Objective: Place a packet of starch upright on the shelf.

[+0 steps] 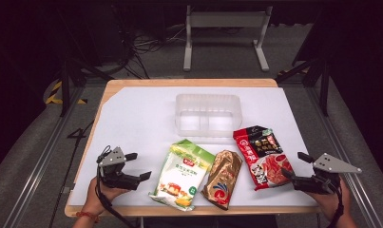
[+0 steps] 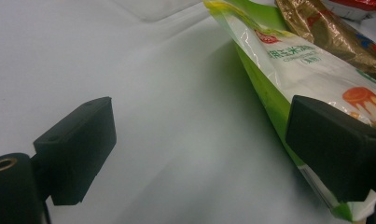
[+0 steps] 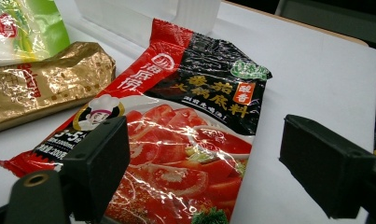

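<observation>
Three food packets lie in a row near the table's front edge: a green and white packet [image 1: 181, 173] [image 2: 297, 70], a gold packet [image 1: 222, 178] [image 3: 41, 86] and a red and black packet [image 1: 262, 155] [image 3: 185, 135]. Behind them stands a clear plastic bin [image 1: 207, 114], with nothing inside. My left gripper [image 1: 138, 166] [image 2: 199, 149] rests open just left of the green packet, its jaws apart with bare table between them. My right gripper [image 1: 296, 165] [image 3: 204, 172] rests open at the red packet's right edge, holding nothing.
A white sheet [image 1: 141, 118] covers most of the wooden table [image 1: 132, 83]. Beyond the table's far edge are a metal stand [image 1: 225, 33] and cables on a dark floor. A hand holds each gripper at the front corners.
</observation>
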Tool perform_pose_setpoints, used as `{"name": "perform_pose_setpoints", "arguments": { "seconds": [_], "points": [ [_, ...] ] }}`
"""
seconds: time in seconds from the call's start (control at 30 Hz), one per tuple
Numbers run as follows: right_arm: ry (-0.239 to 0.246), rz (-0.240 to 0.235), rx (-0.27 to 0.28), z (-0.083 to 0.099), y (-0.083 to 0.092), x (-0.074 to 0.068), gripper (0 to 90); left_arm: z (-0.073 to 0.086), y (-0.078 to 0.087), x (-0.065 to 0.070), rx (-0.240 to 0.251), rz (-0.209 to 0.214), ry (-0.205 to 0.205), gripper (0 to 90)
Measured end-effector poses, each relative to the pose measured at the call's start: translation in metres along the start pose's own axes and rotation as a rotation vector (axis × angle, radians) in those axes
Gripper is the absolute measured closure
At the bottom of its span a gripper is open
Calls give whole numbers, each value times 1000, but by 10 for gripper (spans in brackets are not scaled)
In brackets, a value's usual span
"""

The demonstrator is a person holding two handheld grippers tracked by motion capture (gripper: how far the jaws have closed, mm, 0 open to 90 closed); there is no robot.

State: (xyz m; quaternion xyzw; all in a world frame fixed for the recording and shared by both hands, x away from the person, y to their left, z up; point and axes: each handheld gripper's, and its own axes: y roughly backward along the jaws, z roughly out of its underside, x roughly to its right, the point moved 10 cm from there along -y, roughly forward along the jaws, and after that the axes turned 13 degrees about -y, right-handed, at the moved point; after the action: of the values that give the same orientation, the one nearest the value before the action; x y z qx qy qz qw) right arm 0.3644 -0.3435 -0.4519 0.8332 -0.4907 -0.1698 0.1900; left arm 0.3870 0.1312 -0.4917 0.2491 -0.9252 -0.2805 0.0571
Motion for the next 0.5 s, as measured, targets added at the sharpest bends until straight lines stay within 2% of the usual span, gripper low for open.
{"name": "perform_pose_setpoints", "arguments": {
  "seconds": [0.13,0.2,0.27,0.3,0.37,0.4,0.43,0.47,0.5],
  "points": [
    [0,-6,-4,1,-1,-1,163,-3,-7,-2,-15,11,5,104],
    [1,-8,-12,2,-2,-2,163,-6,-15,-2,-27,48,28,104],
    [-1,-9,-16,2,-3,-2,162,-7,-22,-1,-63,94,17,104],
    [-3,-9,-17,2,-4,-2,162,-8,-25,-1,-64,94,17,98],
    [-2,-10,-16,2,-3,-3,162,-11,-31,2,-63,126,19,101],
    [-3,-10,-17,2,-3,-3,162,-11,-31,2,-63,126,19,95],
    [-5,-10,-17,2,-3,-3,162,-18,-36,2,-44,155,27,88],
    [-7,-11,-18,2,-4,-3,162,-25,-37,0,-14,165,45,86],
    [-7,-11,-18,2,-4,-3,162,-25,-37,0,-14,165,45,97]
  ]
}}
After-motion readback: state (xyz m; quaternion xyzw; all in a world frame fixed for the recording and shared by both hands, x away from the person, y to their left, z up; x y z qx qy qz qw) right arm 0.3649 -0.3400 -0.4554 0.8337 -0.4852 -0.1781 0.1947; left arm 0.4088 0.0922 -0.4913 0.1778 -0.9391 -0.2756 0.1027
